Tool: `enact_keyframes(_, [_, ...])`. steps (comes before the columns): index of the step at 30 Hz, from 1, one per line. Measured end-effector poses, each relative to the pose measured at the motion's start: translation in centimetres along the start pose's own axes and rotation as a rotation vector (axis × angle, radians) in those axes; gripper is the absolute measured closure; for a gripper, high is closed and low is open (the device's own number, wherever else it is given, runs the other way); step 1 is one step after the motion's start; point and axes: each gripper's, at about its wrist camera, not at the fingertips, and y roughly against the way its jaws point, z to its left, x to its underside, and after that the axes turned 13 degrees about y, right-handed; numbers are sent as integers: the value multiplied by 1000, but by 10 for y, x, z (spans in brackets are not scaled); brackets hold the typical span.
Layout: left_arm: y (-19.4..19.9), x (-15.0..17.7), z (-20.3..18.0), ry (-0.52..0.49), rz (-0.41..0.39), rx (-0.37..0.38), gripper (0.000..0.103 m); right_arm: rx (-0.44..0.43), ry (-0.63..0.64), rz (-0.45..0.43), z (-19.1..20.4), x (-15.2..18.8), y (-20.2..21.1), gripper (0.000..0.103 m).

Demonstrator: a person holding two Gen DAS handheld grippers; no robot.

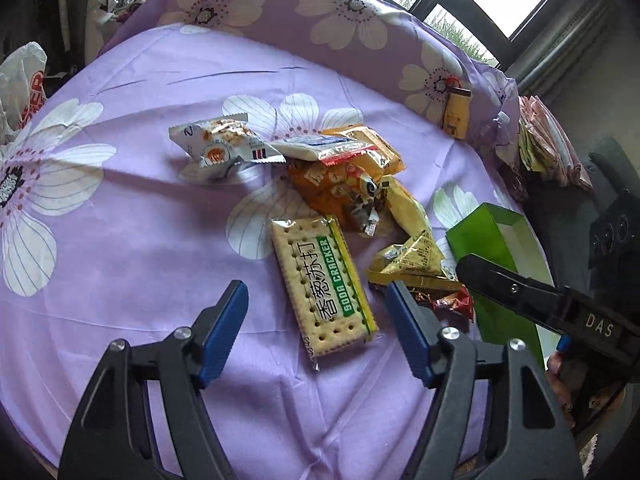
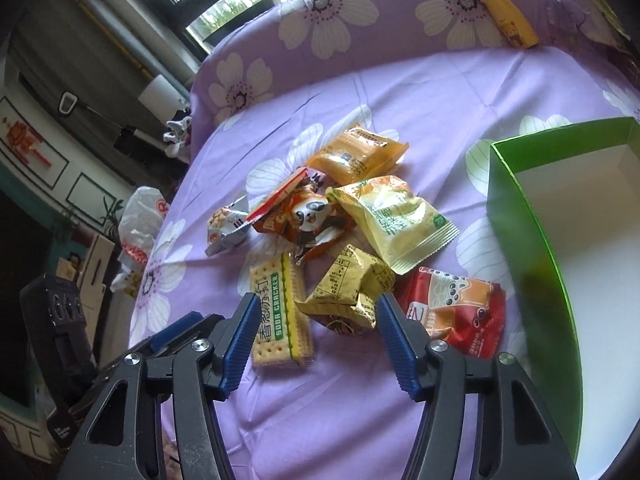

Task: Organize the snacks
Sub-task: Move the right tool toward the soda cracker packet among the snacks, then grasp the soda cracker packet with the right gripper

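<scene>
A soda cracker pack (image 1: 324, 284) (image 2: 280, 312) lies on the purple flowered sheet, at the near edge of a heap of snack packets. My left gripper (image 1: 316, 292) is open, its blue pads on either side of the pack without touching it. My right gripper (image 2: 318, 300) is open too, over the cracker pack's edge and a crumpled gold packet (image 2: 348, 288) (image 1: 412, 264). A red packet (image 2: 456, 312) lies just right of it. The green box (image 2: 520, 220) (image 1: 472, 232) stands open with a bare white inside at the right.
Further back in the heap lie a white packet (image 1: 224, 148), an orange packet (image 2: 356, 156), a panda packet (image 2: 312, 216) and a pale yellow packet (image 2: 400, 216). A small yellow bottle (image 2: 512, 24) rests against the flowered pillow. A white plastic bag (image 1: 24, 80) sits at the sheet's left edge.
</scene>
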Motion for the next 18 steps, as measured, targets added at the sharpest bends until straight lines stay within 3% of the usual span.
enact_keyframes(7, [-16,6,1,21,73,35,40,-27,-32,15,1,4,-1,53])
enact_keyframes(12, [-16,6,1,20,56,32,42,-56,44,-55,22,-4,20,64])
enact_keyframes(16, [-23,8,2,10,67,15,47,-117,54,37,33,-1,-12,64])
enact_keyframes(18, [-27,9,4,2,77,-17,56,-126,42,85,35,3,-31,64])
